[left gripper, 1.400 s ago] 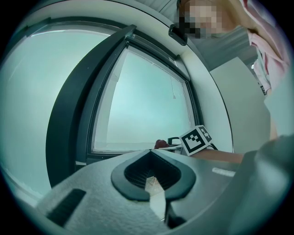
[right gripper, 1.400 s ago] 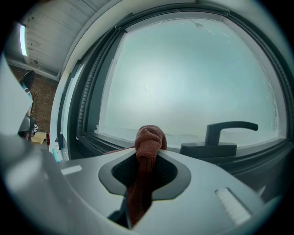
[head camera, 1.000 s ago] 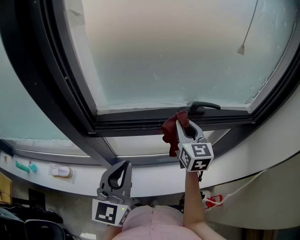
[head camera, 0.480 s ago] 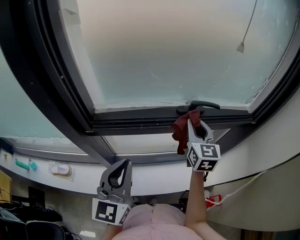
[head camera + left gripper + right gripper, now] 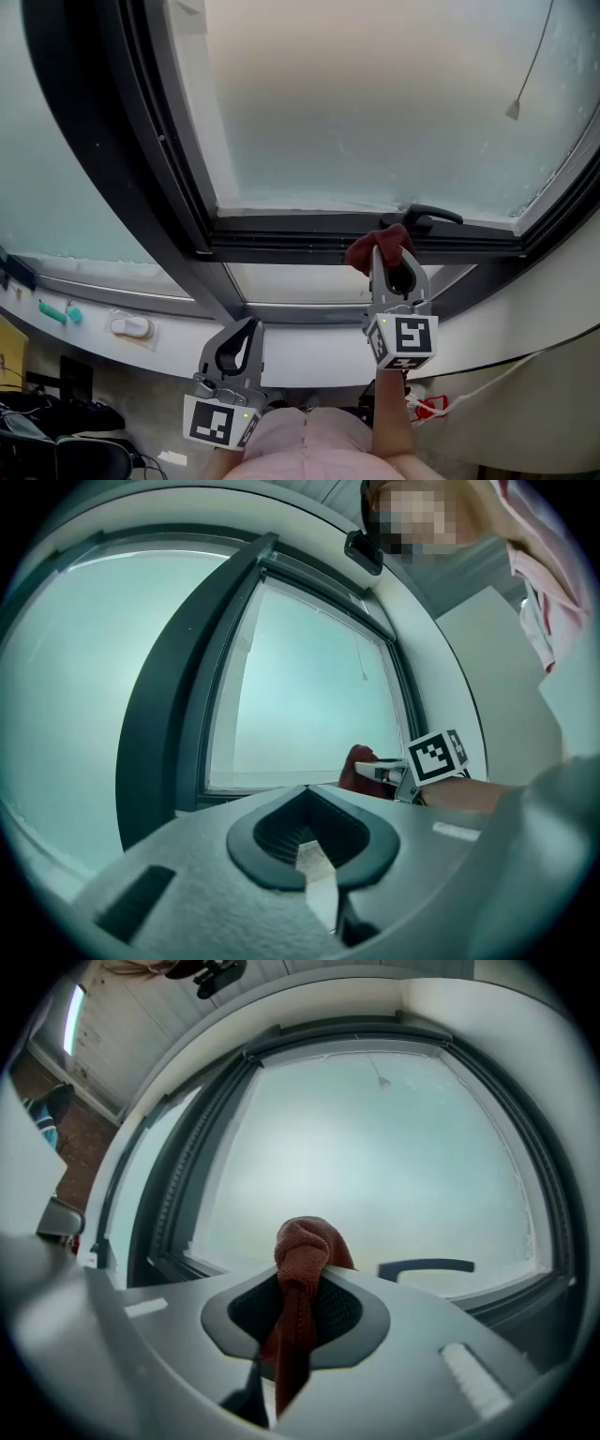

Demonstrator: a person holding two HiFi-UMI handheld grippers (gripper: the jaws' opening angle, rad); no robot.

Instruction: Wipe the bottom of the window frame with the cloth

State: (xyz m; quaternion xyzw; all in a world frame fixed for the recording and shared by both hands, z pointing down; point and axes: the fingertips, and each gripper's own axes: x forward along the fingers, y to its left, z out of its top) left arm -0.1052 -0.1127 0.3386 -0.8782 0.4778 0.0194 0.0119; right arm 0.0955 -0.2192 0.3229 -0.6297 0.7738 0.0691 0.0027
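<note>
Your right gripper view shows the right gripper [image 5: 298,1283] with its jaws clamped on the red cloth [image 5: 302,1251]. A wad of it bulges past the tips, and the dark window handle [image 5: 427,1267] sits beyond. Only the head view places the cloth at the bottom rail [image 5: 300,246] of the window frame, just left of that handle. Your left gripper [image 5: 246,330] hangs below the white sill [image 5: 309,354], jaws together on nothing. Frosted glass [image 5: 375,103] fills the frame, and a weighted cord [image 5: 513,110] hangs at its upper right corner.

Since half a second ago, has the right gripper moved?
Yes. The right gripper went left: its cloth overlapped the window handle, now sits just left of it.
</note>
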